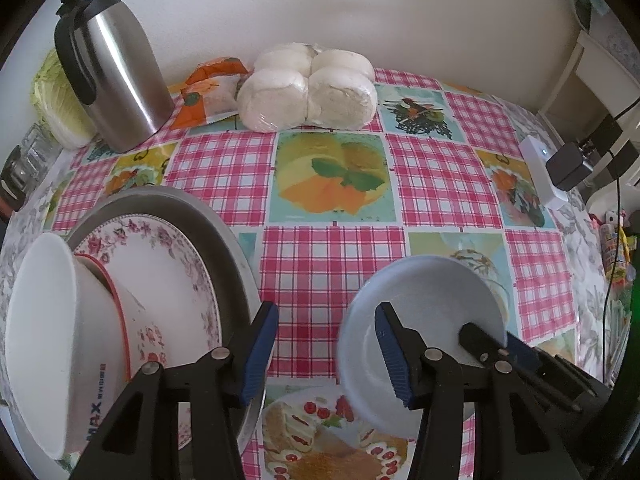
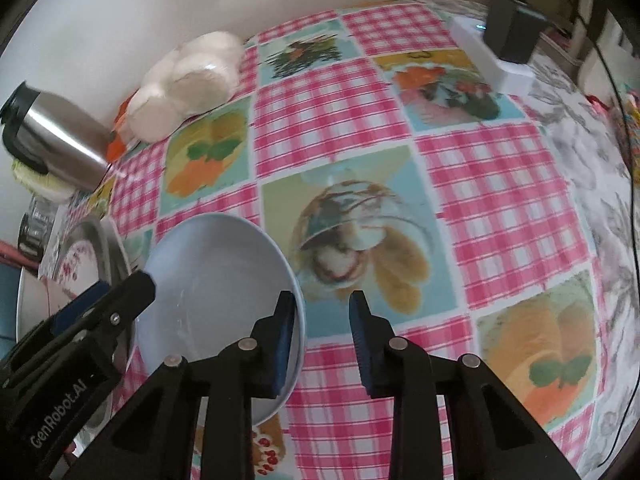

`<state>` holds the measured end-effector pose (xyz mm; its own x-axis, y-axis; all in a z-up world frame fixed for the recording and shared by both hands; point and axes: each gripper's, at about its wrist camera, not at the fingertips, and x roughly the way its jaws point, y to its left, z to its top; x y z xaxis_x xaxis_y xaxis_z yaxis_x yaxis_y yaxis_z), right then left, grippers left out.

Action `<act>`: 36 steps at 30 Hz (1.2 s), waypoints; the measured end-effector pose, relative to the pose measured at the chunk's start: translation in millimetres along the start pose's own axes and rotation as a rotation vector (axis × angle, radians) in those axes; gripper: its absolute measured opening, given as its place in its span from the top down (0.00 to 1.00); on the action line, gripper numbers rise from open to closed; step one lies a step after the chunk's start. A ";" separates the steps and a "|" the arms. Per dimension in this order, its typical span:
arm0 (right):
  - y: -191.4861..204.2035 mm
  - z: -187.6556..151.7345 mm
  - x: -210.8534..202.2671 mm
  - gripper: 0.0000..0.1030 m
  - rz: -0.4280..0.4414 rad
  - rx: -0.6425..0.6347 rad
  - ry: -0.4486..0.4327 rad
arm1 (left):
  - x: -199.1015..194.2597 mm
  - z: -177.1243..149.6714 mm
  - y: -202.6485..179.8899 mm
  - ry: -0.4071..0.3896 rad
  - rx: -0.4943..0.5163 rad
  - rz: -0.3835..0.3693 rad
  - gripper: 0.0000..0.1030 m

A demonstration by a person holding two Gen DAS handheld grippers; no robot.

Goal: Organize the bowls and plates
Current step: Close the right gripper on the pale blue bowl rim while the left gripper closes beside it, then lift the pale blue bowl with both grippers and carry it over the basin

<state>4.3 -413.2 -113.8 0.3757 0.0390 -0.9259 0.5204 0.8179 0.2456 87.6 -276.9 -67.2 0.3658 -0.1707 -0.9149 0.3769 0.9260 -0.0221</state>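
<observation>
A light blue bowl (image 1: 432,300) (image 2: 216,272) sits on the checked tablecloth between both grippers. My left gripper (image 1: 326,356) is open. One pad is inside the bowl, the other is outside by the tray, and cloth shows between them. My right gripper (image 2: 322,340) straddles the bowl's opposite rim. Its inner pad lies at the rim, and a strip of cloth shows before the outer pad. To the left, a large white bowl (image 1: 40,340) leans on a floral plate (image 1: 172,272) inside a grey metal tray (image 1: 192,208).
A steel thermos jug (image 1: 112,76), an orange packet (image 1: 208,88) and a bag of white buns (image 1: 308,92) stand along the wall at the back. A cabbage (image 1: 52,108) lies behind the jug. A white power strip (image 1: 544,176) with a black adapter and cables sits at the right edge.
</observation>
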 end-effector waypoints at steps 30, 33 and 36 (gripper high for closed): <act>-7.9 1.9 4.1 0.84 0.087 0.073 0.010 | 28.2 -14.4 -14.3 0.066 0.008 -0.138 0.85; -5.1 4.5 -5.7 0.84 0.098 0.062 -0.012 | 16.4 -9.2 -12.2 0.034 0.012 -0.144 0.85; -1.4 8.7 -19.8 0.84 0.113 0.048 -0.048 | 0.7 -4.1 -8.4 0.000 0.012 -0.156 0.85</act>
<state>2.8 -420.1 -93.3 0.4698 0.1014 -0.8769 0.5080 0.7814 0.3625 81.2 -283.5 -69.3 0.3017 -0.3122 -0.9009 0.4390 0.8842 -0.1594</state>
